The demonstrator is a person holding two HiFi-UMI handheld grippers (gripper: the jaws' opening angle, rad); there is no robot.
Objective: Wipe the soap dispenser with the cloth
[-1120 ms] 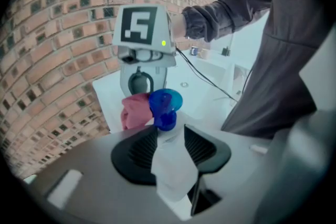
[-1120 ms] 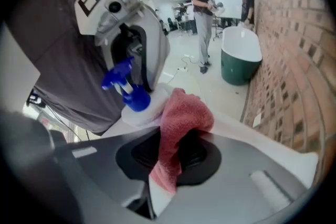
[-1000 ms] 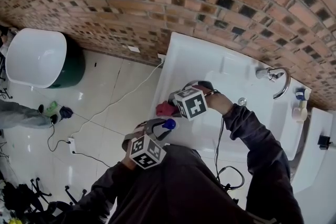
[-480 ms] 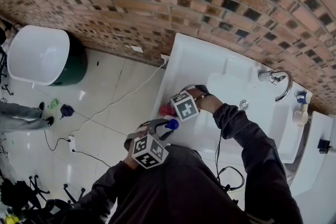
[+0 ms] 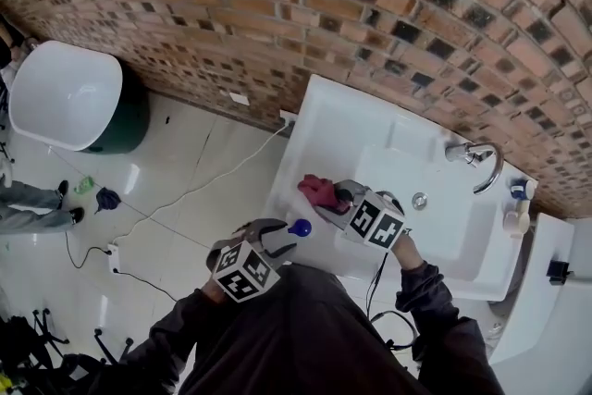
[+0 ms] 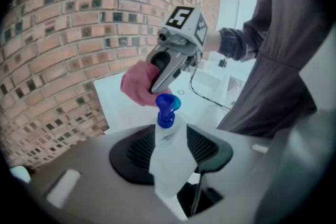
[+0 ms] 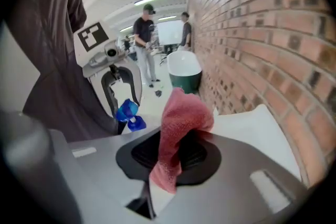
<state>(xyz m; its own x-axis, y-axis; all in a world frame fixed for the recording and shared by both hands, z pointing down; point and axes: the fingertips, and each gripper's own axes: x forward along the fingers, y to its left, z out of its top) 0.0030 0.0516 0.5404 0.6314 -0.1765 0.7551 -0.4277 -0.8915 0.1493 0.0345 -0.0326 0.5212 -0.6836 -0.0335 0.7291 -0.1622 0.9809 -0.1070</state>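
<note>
Below the brick wall [image 5: 277,5], a white sink [image 5: 333,111] juts over the tiled floor [image 5: 185,190]. At its left rim, the right gripper [image 5: 344,196] is clenched on a red cloth [image 5: 319,191], which bunches up between its jaws. The left gripper [image 5: 282,236] grasps the soap dispenser [image 6: 168,149] just off the sink's near-left corner. Its jaws have just been easing wider, with the white bottle between them. The dispenser's long axis runs along that gripper's own line. Its blue pump end leads, aimed at the cloth just beyond it. Since a second ago the right gripper has rolled and drawn back toward the person, while the left has hardly shifted.
</note>
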